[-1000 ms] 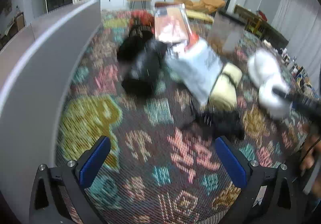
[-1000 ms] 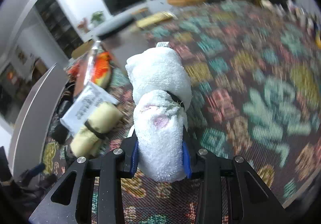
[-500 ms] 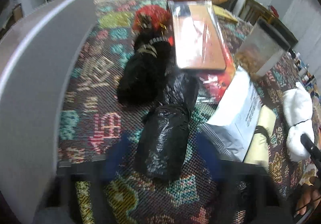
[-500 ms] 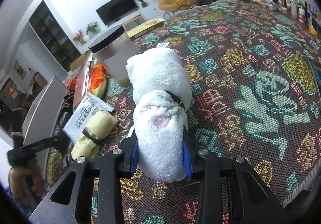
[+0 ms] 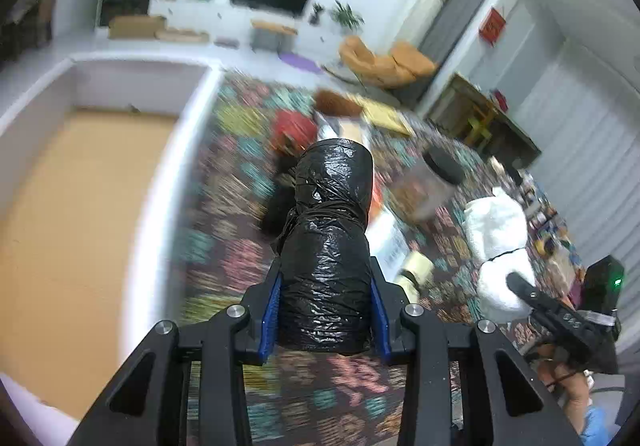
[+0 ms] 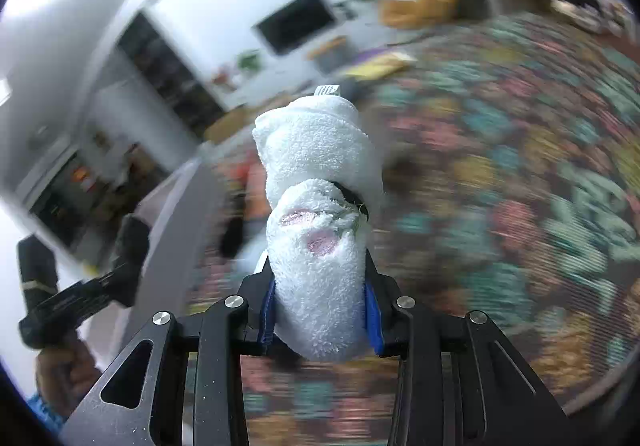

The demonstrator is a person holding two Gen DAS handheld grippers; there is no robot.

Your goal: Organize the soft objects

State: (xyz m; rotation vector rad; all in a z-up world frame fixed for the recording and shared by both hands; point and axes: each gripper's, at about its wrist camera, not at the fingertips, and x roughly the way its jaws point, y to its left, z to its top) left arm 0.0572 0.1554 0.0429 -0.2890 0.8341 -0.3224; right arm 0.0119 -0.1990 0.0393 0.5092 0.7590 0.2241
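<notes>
Only the left wrist view looks into the white bin (image 5: 52, 206) at the patterned table's (image 5: 224, 270) left edge. The left gripper (image 5: 324, 310) is closing, pinching a black plastic bundle (image 5: 326, 246); the right gripper (image 6: 320, 310) clamps a white towel roll (image 6: 320, 206).

Your left gripper (image 5: 324, 316) and right gripper (image 6: 320, 316) are black frames with silver screws and blue-padded fingers (image 5: 269, 312); your sleeves (image 5: 596, 422) are blue.
</notes>
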